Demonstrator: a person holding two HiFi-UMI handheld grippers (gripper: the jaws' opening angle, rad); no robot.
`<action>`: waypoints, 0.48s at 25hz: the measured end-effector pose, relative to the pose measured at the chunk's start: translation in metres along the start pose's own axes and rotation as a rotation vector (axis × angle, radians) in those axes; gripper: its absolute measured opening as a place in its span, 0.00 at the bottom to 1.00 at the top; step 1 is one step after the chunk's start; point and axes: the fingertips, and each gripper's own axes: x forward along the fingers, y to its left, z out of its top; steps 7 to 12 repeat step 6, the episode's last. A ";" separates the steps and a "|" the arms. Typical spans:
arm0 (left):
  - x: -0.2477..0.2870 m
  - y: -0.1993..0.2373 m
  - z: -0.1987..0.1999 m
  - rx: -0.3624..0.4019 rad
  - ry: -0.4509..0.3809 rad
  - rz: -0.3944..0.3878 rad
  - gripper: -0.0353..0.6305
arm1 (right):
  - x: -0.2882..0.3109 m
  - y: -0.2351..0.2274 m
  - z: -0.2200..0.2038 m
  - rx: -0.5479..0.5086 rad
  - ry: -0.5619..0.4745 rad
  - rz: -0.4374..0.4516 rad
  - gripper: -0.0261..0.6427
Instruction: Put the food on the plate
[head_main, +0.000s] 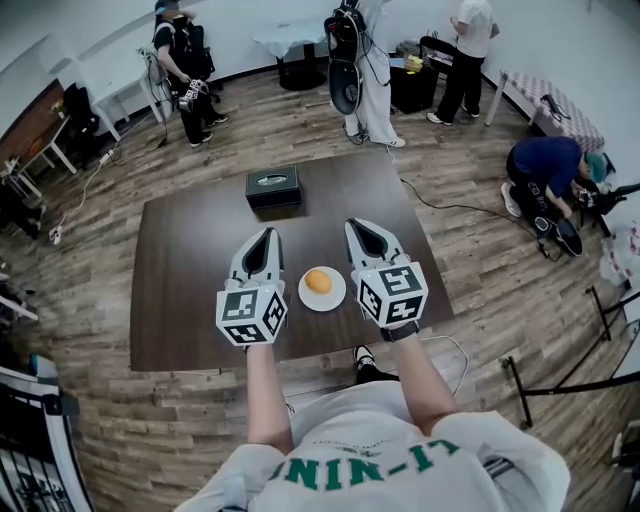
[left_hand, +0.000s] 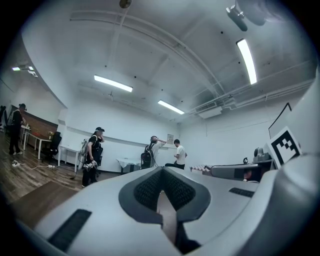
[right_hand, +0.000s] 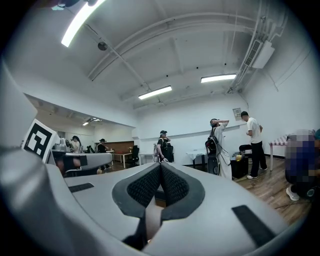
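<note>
The dark wooden table (head_main: 190, 270) filled the middle of the room, with a black box (head_main: 273, 186) near its far edge, well apart from the work and apparently no part of it. Over the near edge, the left gripper (head_main: 268, 236) and right gripper (head_main: 360, 228) hung level and side by side. Both were clenched tip to tip with nothing between the pads, which reads as a resting pose rather than a reach. Between them sat the white plate (head_main: 322, 303), close to the person for easy access. The round orange food (head_main: 318, 281) lay on it, so the task looked finished.
</note>
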 end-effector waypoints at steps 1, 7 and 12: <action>0.000 0.001 0.000 -0.001 0.000 -0.001 0.07 | 0.001 0.001 -0.001 0.002 0.001 0.001 0.06; -0.004 0.007 0.002 -0.006 -0.005 0.003 0.07 | 0.005 0.008 0.002 -0.037 0.015 -0.001 0.06; -0.004 0.007 0.002 -0.006 -0.005 0.003 0.07 | 0.005 0.008 0.002 -0.037 0.015 -0.001 0.06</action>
